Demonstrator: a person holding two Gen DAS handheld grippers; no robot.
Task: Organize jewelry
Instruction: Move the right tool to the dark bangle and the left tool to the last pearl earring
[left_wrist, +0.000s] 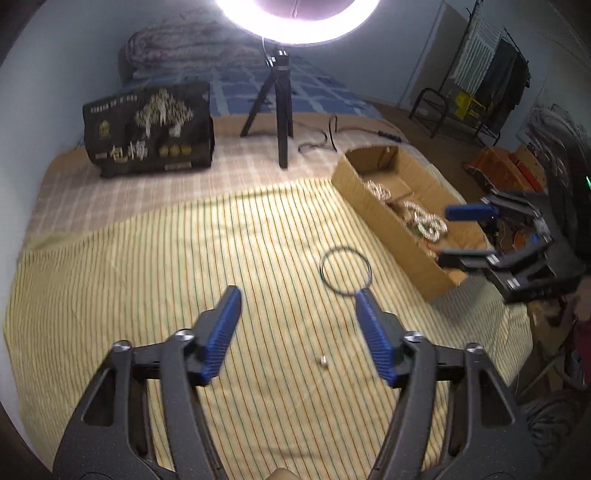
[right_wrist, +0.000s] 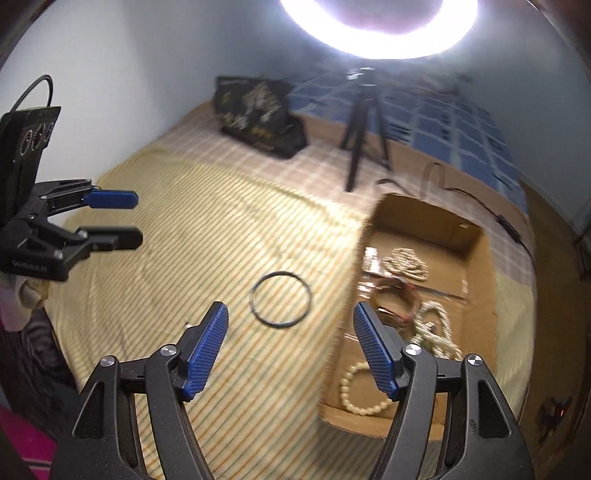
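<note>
A thin black ring bangle (left_wrist: 345, 272) (right_wrist: 280, 299) lies flat on the striped yellow cloth. A small silver bead (left_wrist: 324, 361) rests nearer to me. My left gripper (left_wrist: 297, 295) hovers above the cloth, open and empty, its right fingertip just in front of the bangle. My right gripper (right_wrist: 291, 309) is open and empty too, over the edge of the cardboard box (left_wrist: 384, 218) (right_wrist: 476, 236). Inside the box lie pearl strands (right_wrist: 404, 263), a cream bead bracelet (right_wrist: 364, 389) and a reddish bangle (right_wrist: 397, 299). Each gripper also shows in the other view: the right gripper (left_wrist: 452, 236), the left gripper (right_wrist: 138, 218).
A ring light on a black tripod (left_wrist: 282, 110) (right_wrist: 364, 122) stands at the back of the bed. A black printed bag (left_wrist: 147, 129) (right_wrist: 258, 114) sits behind the cloth. A black cable (left_wrist: 325, 140) runs near the box. Clothes rack and clutter stand at the right.
</note>
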